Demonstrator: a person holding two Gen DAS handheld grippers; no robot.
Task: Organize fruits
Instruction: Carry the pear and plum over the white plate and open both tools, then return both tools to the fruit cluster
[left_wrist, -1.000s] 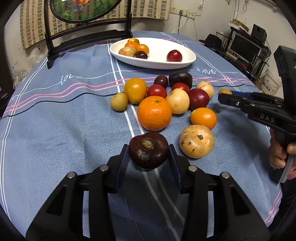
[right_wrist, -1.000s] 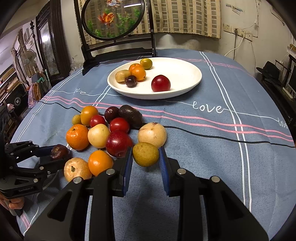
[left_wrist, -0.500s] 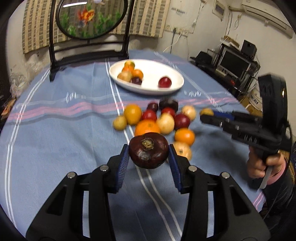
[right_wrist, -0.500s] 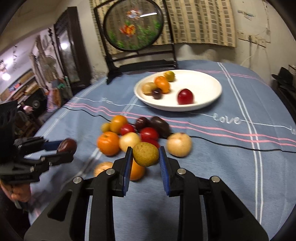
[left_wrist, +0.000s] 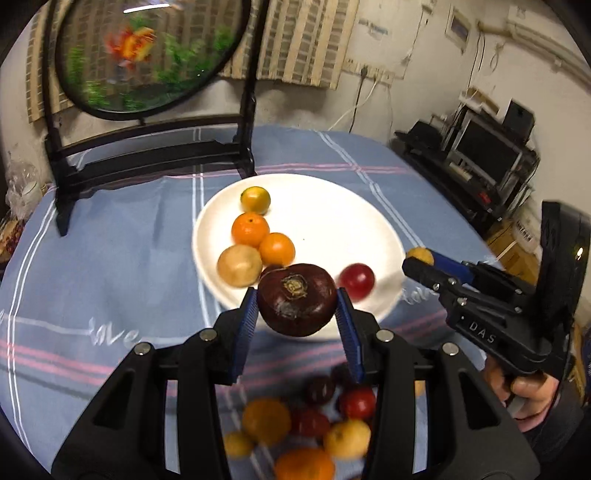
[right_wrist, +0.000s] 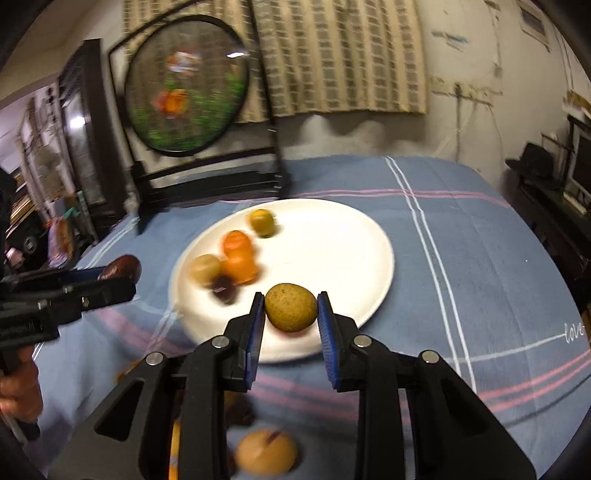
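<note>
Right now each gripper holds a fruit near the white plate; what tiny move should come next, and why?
Probably lower the left gripper and release its dark purple fruit onto the bare right side of the white plate; the other fruits cluster on its left.

- "DAS" in pale letters on the black body of the right tongs (left_wrist: 417, 263).
- "love" in white script on the blue tablecloth (right_wrist: 480, 236), near its stripes.

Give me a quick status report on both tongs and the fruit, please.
Left tongs shut on dark purple fruit. Right tongs shut on yellow-green fruit. Both held at near rim of white plate. Nothing in the way.
</note>
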